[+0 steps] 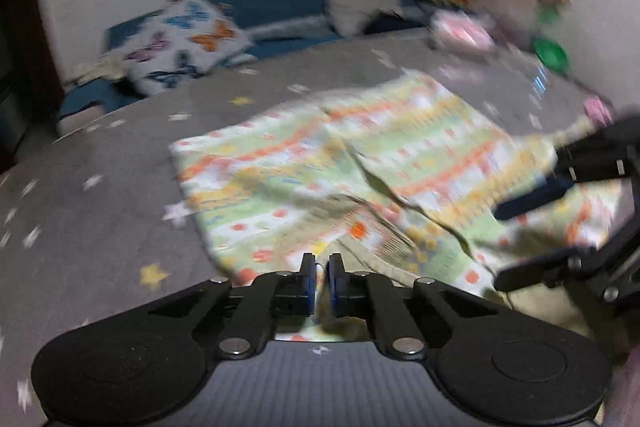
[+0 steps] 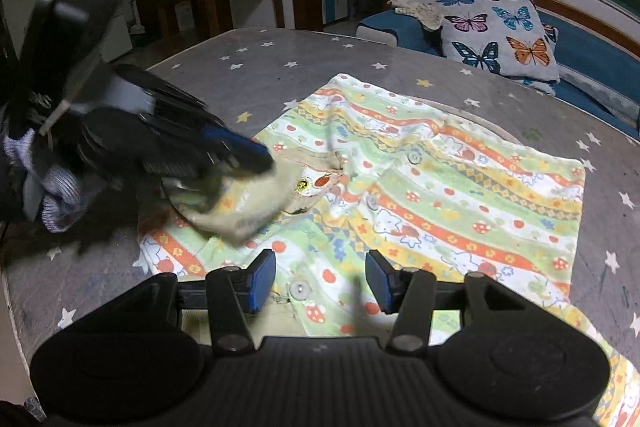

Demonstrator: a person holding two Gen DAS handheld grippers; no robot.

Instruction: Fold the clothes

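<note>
While my left gripper [image 1: 319,281] pinches the shirt [image 2: 420,187] collar, its buttoned front lies under my right gripper's [image 2: 320,279] empty, half-open jaws.

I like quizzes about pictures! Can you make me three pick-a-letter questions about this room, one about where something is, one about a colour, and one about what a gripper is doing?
1. Where does the striped shirt lie?
A. On the grey star cloth
B. On the blue sofa
C. On the wooden side table

2. What colour is the butterfly cushion's background?
A. Red
B. Grey
C. Black

3. How does the right gripper stand?
A. Shut on a button
B. Shut on the collar
C. Open above the shirt

Answers:
1 A, the shirt is spread flat on the starry cloth.
2 B, the butterflies sit on grey fabric.
3 C, there is a wide gap between its blue pads and nothing pinched, while the left gripper is shut on the shirt's edge.
</note>
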